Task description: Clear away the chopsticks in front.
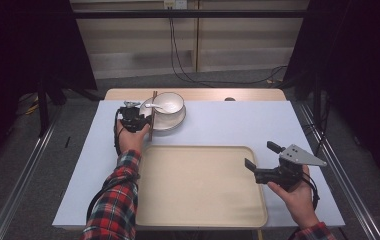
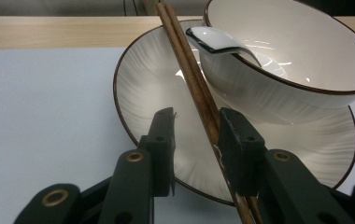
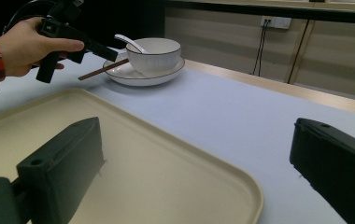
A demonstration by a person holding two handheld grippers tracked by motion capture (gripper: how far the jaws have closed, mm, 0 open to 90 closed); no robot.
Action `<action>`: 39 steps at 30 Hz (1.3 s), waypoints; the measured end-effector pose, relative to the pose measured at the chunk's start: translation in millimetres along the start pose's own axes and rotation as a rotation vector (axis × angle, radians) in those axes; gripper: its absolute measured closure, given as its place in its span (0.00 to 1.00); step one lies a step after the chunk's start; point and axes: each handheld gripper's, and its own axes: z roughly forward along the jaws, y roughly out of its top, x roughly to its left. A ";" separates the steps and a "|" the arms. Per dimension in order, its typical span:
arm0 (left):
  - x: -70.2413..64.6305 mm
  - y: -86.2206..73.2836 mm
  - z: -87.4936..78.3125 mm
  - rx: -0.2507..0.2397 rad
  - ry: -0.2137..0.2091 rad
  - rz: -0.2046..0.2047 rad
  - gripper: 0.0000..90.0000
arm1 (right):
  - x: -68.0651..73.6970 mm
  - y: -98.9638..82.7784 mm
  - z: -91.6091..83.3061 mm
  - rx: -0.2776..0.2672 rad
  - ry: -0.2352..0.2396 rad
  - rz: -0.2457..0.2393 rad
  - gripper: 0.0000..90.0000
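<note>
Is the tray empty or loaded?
Empty. The tray shows a bare cream surface in the high view; the bowl, spoon and chopsticks sit on the plate beyond it.

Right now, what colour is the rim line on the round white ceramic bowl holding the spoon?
Dark brown, a thin line around the round white ceramic bowl; the left gripper view shows it best.

Grey floor [image 1: 38, 165], beige panelled wall [image 1: 138, 45], dark curtains [image 1: 23, 45].

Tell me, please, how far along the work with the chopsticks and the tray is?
Early. Nothing lies in the tray yet. The left gripper straddles the chopsticks on the plate; one jaw touches them, the other stands clear. The bowl with its spoon sits untouched. The right gripper waits open.
</note>
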 end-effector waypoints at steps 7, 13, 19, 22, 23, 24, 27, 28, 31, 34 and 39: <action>-3.5 0.7 3.7 0.013 -0.003 -0.008 0.75 | 0.7 -0.2 0.7 0.004 0.009 0.003 0.03; -4.0 -2.0 6.8 0.030 0.015 -0.034 0.84 | 1.6 0.1 0.8 0.001 0.020 0.006 0.03; -5.6 -1.0 7.7 0.046 0.046 -0.051 0.95 | 0.1 0.1 1.4 -0.008 0.038 0.023 0.02; -6.0 0.0 7.5 0.046 0.057 -0.085 0.95 | 0.3 0.7 0.8 -0.013 0.029 0.018 0.02; -6.7 0.8 5.7 0.040 0.077 -0.088 0.95 | 0.0 0.8 0.4 -0.012 0.044 0.015 0.02; -6.7 0.8 5.7 0.040 0.077 -0.088 0.95 | 0.0 0.8 0.4 -0.012 0.044 0.015 0.02; -5.8 1.5 0.9 0.027 0.081 -0.118 0.95 | 1.1 0.6 1.0 -0.013 0.041 0.019 0.02; -4.3 1.2 -3.8 0.023 0.080 -0.136 0.95 | 1.3 0.5 1.4 -0.018 0.041 0.013 0.02; -3.4 -0.6 -9.3 0.019 0.087 -0.146 0.95 | 1.0 0.6 1.2 -0.014 0.041 0.016 0.02; -2.1 -4.8 -18.3 0.014 0.103 -0.167 0.95 | 0.5 -0.1 2.3 -0.007 0.044 0.004 0.02; -1.4 -11.9 -34.3 0.004 0.091 -0.188 0.95 | 2.4 0.6 3.0 -0.016 0.043 0.010 0.02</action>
